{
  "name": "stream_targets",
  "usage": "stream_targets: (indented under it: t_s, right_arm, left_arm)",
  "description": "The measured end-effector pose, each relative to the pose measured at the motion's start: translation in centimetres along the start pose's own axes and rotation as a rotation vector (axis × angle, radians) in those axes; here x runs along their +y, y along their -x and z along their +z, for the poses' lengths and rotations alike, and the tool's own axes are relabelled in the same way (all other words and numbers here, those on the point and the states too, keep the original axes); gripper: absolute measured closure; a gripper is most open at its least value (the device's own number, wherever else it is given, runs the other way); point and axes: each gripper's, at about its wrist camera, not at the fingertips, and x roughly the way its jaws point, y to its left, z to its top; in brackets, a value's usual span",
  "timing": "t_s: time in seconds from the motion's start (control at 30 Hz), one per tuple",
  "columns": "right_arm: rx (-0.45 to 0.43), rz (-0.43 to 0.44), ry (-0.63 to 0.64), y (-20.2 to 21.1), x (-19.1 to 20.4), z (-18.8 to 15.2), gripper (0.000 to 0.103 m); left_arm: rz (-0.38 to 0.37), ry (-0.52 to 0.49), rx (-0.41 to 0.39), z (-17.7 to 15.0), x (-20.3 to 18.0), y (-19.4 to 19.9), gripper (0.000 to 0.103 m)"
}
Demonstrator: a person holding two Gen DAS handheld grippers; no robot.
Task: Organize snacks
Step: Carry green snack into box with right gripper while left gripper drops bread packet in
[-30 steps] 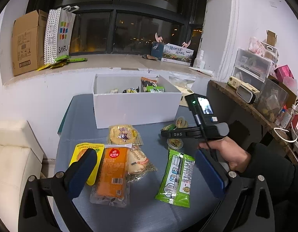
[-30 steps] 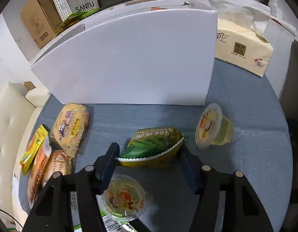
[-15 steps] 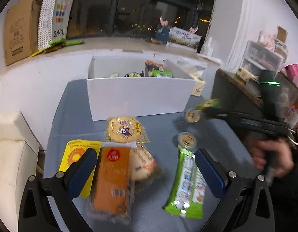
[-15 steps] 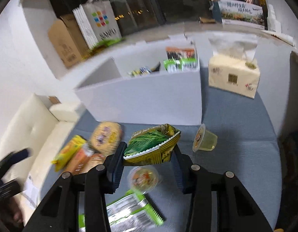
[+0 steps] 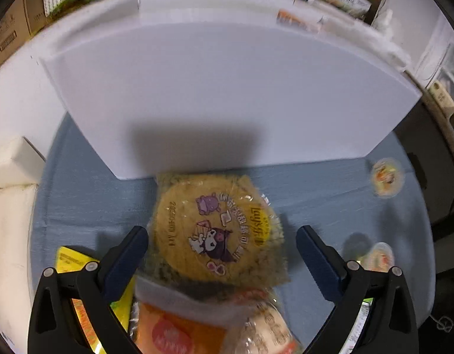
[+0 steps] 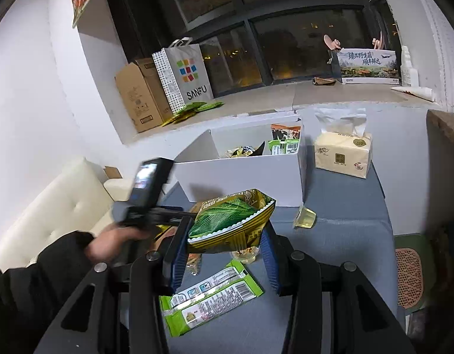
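Left wrist view: my left gripper point(image 5: 221, 247) points steeply down at the blue-grey table point(image 5: 88, 203), its jaws wide and closing slightly; the round yellow snack pack point(image 5: 215, 230) with the cartoon print lies between the 2 blue pads at frame centre, and I see no pad pressing on it. The pack's upper edge reaches the foot of the white box point(image 5: 227, 88), whose front wall fills the upper half of the frame. At lower centre an orange packet point(image 5: 174, 333) lies partly under the round pack's lower edge, and a yellow packet point(image 5: 70, 259) shows at lower left behind the left finger. 2 small jelly cups sit at the right, 1 at mid-right point(image 5: 387, 177) and 1 at lower right point(image 5: 377, 256); this view is blurred. Right wrist view: my right gripper point(image 6: 224, 253) is closed narrowly on a green and yellow leaf-print snack bag point(image 6: 230, 221), held clear of the table at frame centre with both blue pads pressing its sides. Behind it, at upper centre, the white box point(image 6: 241, 177) stands open with several packets inside. A tissue pack point(image 6: 342, 153) stands just right of the box, and 1 tipped jelly cup point(image 6: 305, 218) lies in front of the box's right corner. A long green wrapper point(image 6: 209, 298) lies flat at lower centre. My left hand point(image 6: 109, 242), blurred, grips its tool at centre left.
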Motion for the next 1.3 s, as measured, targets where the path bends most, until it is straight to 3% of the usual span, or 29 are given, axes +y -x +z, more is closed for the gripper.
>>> stream_targets:
  t_s: [0.03,0.1,0.23,0.33,0.4,0.63,0.8,1.0,1.07,1.2,1.3]
  right_arm:
    - [-0.004,0.005,-0.007,0.1,-0.2,-0.2,0.055]
    - [-0.001,0.014,-0.018,0.2,-0.4,-0.4,0.055]
    - [0.001,0.01,-0.02,0.2,-0.5,-0.8,0.055]
    - [0.007,0.015,-0.024,0.0,-0.7,-1.1,0.055]
    - [0.011,0.018,-0.026,-0.1,-0.7,-1.3,0.055]
    - [0.032,0.031,-0.008,-1.0,-0.1,-1.4,0.055]
    - [0.046,0.04,0.009,-2.2,0.5,-0.9,0.055]
    - [0.018,0.027,0.041,-4.7,0.8,3.5,0.055]
    - [0.006,0.011,0.046,-5.9,0.7,5.8,0.055]
    - [0.011,-0.04,0.045,-9.8,-0.2,10.6,0.055]
    - [0.057,-0.105,0.039,-13.5,-1.4,13.5,0.055]
  left_arm:
    - [0.015,-0.003,-0.004,-0.1,-0.1,-0.2,0.008]
    - [0.061,-0.026,-0.026,-0.2,-0.3,0.0,0.03]
    - [-0.035,0.009,-0.065,-0.4,0.6,1.8,0.042]
    - [-0.073,-0.026,-0.134,-1.5,0.4,4.1,0.076]
    - [-0.112,-0.041,-0.176,-2.2,0.3,5.8,0.084]
    - [-0.268,-0.064,-0.272,-3.6,0.4,11.1,0.086]
    - [-0.294,-0.073,-0.368,-3.7,0.2,15.3,0.086]
    - [-0.285,-0.095,-0.452,0.7,0.3,18.1,0.086]
    - [-0.292,-0.077,-0.453,3.2,0.8,18.0,0.086]
    - [-0.23,-0.066,-0.435,8.0,1.1,16.2,0.086]
    - [-0.19,-0.043,-0.397,10.8,1.8,14.3,0.086]
